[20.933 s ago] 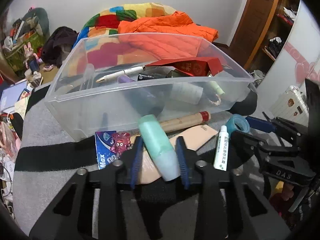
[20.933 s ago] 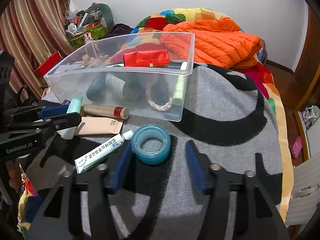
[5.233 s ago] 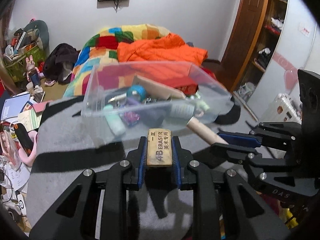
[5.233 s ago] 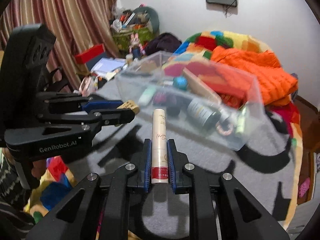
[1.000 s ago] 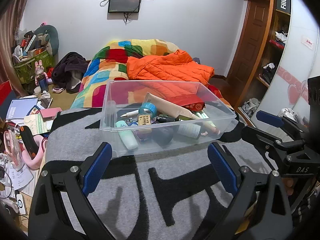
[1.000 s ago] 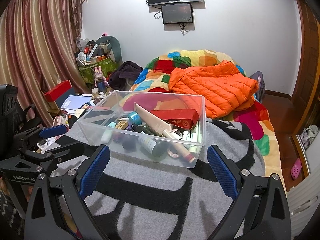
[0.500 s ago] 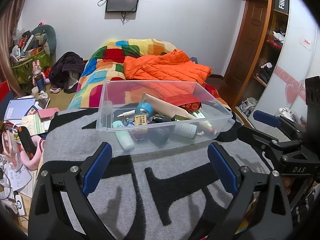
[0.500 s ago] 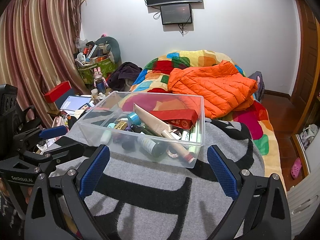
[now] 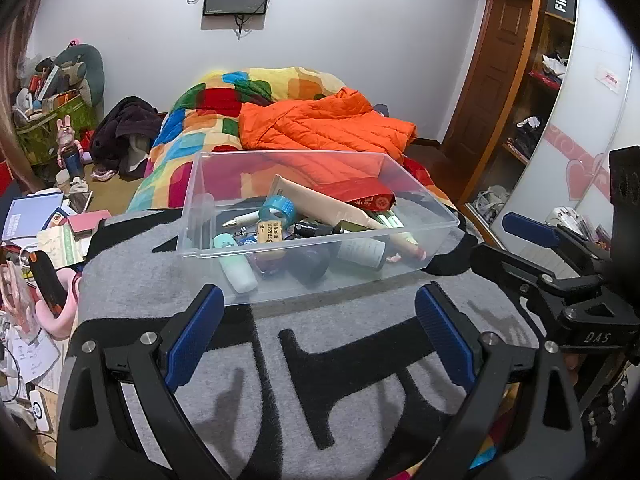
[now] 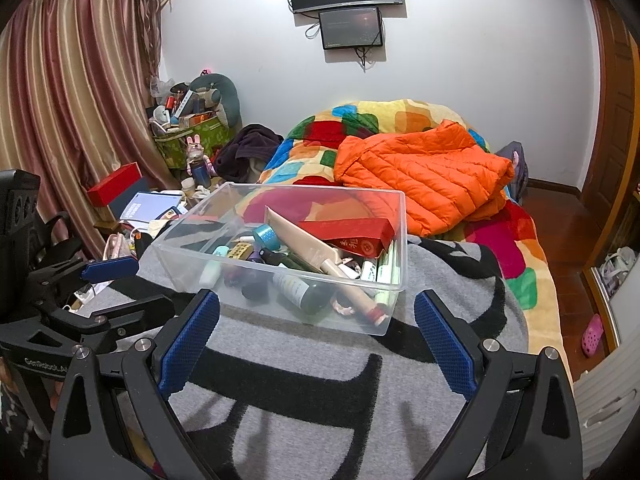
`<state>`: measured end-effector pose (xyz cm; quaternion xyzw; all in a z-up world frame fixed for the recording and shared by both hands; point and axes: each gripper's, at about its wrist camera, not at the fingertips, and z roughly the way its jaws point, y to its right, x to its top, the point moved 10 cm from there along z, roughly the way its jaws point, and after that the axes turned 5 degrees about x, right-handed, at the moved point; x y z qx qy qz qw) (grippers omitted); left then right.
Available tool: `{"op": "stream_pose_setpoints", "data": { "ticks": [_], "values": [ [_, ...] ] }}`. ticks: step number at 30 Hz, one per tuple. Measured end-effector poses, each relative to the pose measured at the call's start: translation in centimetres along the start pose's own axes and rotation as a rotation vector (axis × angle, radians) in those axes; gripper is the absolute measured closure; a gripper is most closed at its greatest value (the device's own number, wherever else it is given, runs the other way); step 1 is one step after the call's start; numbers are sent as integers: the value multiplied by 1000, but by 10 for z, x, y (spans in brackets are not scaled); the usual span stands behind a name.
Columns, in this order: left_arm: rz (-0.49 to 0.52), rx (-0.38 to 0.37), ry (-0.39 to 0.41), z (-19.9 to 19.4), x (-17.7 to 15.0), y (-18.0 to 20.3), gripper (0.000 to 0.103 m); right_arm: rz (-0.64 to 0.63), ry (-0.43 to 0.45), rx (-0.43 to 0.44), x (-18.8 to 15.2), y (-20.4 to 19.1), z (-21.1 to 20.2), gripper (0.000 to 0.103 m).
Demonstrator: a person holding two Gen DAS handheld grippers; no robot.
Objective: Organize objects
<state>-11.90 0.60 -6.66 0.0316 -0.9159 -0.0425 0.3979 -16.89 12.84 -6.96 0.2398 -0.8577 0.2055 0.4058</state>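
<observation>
The clear rigid plastic bin [image 9: 320,216] stands on the fuzzy grey blanket with black pattern [image 9: 340,380] on the bed. Inside it lie a long beige soft tube [image 9: 320,204], a blue tape ring [image 9: 278,208], a red flat box [image 10: 352,236], a tan eraser block [image 9: 270,232] and a mint green bottle [image 9: 236,266]. The left tool [image 9: 316,332] and the right tool [image 10: 316,338] are both released, their ribbed blue pads wide apart, holding nothing, near the bin.
</observation>
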Motion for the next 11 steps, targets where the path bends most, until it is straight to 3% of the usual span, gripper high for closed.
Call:
{"op": "stream_pose_setpoints", "data": {
  "ticks": [11],
  "values": [
    [7, 21, 50, -11, 6, -1, 6, 3, 1, 1, 0, 0, -1, 6]
  ]
}}
